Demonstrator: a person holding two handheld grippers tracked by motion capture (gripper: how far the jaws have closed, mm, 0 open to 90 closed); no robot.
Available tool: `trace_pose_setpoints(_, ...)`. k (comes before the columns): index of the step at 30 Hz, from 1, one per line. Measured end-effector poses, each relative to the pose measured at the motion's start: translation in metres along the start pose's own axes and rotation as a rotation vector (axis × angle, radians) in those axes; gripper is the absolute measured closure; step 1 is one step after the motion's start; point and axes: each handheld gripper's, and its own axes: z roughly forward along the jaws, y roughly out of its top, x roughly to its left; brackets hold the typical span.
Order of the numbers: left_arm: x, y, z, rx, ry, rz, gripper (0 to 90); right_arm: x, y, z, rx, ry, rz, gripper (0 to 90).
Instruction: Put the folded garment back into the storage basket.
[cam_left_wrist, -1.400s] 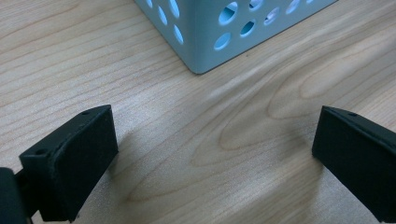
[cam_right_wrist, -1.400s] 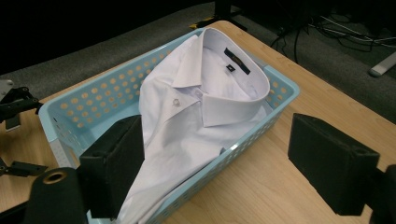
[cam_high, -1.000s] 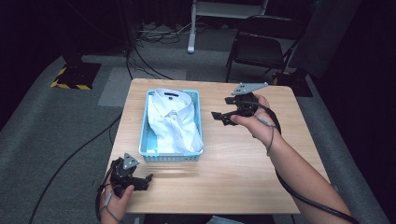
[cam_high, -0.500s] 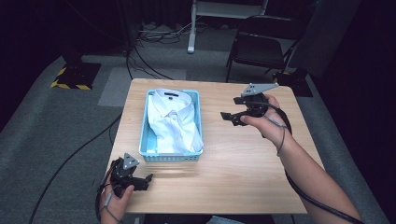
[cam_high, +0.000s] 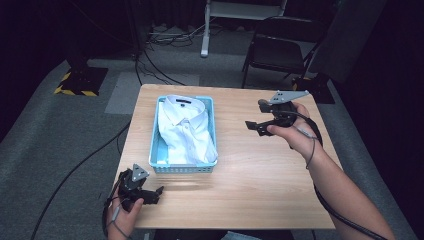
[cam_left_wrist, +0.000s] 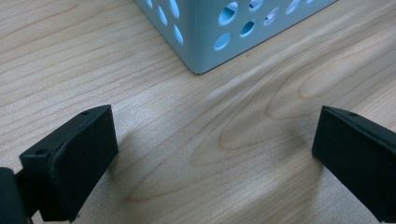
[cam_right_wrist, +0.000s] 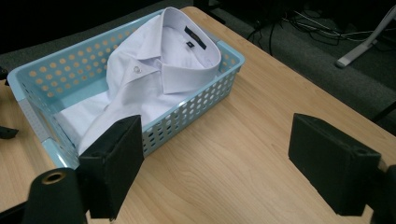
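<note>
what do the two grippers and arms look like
Both grippers, left and right, are black with two blocky, flat-faced black jaws. Each carries a grey three-cornered plate on top and trails a dark cable. The person's forearms show no sleeves, and a thin cord loops around the right wrist.

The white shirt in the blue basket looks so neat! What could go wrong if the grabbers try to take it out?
The white shirt lies folded, its collar poking above the blue basket rim. The open right gripper might pinch only the top layer, so the fold falls apart. The basket looks light and could lift or slide with the shirt, since the open left gripper sits on the table beside its corner, not holding it.
</note>
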Motion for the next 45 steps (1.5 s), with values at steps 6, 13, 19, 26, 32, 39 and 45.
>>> trace_pose_setpoints(6, 0.000, 0.000, 0.000, 0.000, 0.000, 0.000, 0.2, -0.003, -0.006, -0.006, 0.005, -0.003, 0.004, 18.2)
trace_pose_setpoints(13, 0.000, 0.000, 0.000, 0.000, 0.000, 0.000, 0.3, -0.007, -0.015, -0.014, 0.003, -0.015, 0.018, 18.1)
trace_pose_setpoints(19, 0.000, 0.000, 0.000, 0.000, 0.000, 0.000, 0.2, -0.012, -0.023, -0.019, 0.006, -0.025, 0.028, 18.0)
trace_pose_setpoints(26, 0.000, 0.000, 0.000, 0.000, 0.001, 0.000, 0.3, -0.018, -0.031, -0.027, 0.005, -0.041, 0.043, 17.9)
trace_pose_setpoints(32, 0.000, 0.000, 0.000, 0.000, 0.002, -0.001, 0.3, -0.023, -0.039, -0.033, 0.008, -0.049, 0.059, 17.8)
trace_pose_setpoints(39, 0.000, 0.000, 0.000, 0.001, 0.003, -0.001, 0.3, -0.028, -0.047, -0.038, 0.015, -0.062, 0.073, 17.8)
trace_pose_setpoints(45, -0.001, 0.000, 0.000, -0.001, 0.003, -0.004, 0.3, -0.031, -0.054, -0.043, 0.017, -0.071, 0.090, 17.8)
